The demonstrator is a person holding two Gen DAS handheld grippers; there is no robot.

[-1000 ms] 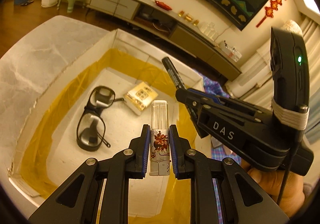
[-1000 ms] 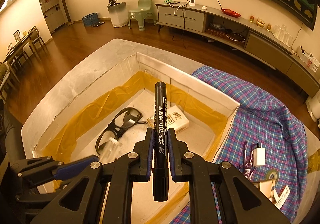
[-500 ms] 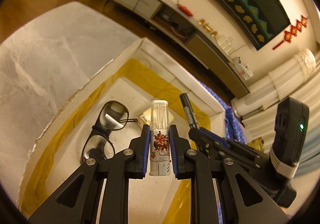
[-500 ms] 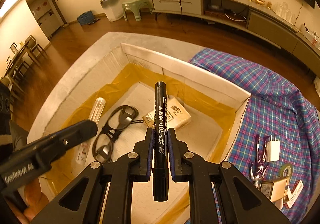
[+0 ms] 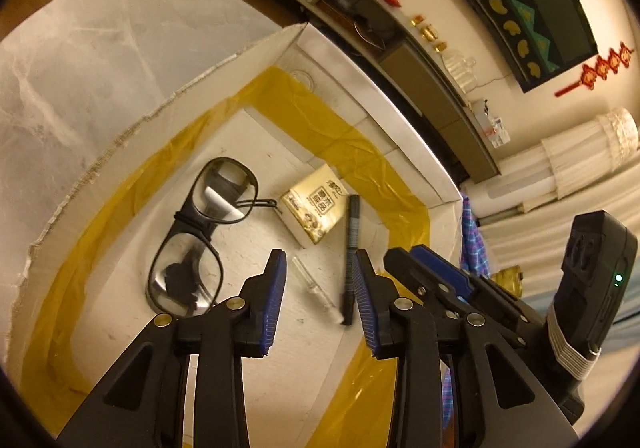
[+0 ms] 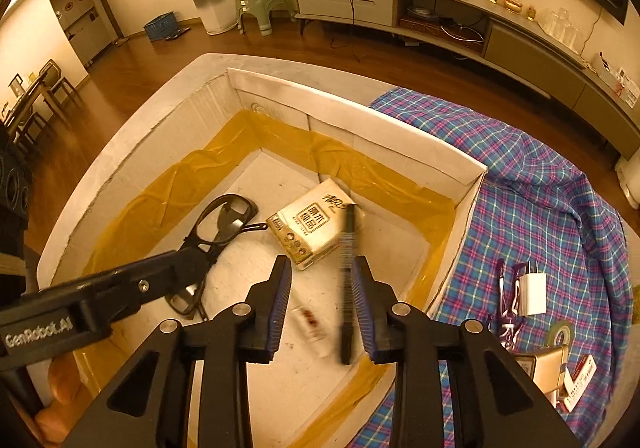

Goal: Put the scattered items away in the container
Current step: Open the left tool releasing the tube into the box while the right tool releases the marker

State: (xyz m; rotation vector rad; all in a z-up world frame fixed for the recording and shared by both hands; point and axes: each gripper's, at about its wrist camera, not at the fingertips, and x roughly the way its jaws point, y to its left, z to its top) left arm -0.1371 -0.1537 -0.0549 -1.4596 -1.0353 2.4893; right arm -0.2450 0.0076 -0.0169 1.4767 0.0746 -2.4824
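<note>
Both grippers have just let go: the left gripper and right gripper now hang over the box with jaws open and empty. The marker and small bottle now lie on the box floor beside the glasses and tissue pack. A charger and other bits on the plaid cloth look next.

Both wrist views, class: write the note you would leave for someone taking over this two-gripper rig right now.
Left gripper: open, nothing held, over the white cardboard box.
Right gripper: open, nothing held, over the same box.
In the box: black-framed glasses, tissue pack, black marker pen, small clear printed tube; the last two look blurred in the right view, possibly not yet settled.
Left: white charger plug, tape roll and small packets on the blue plaid cloth.
</note>
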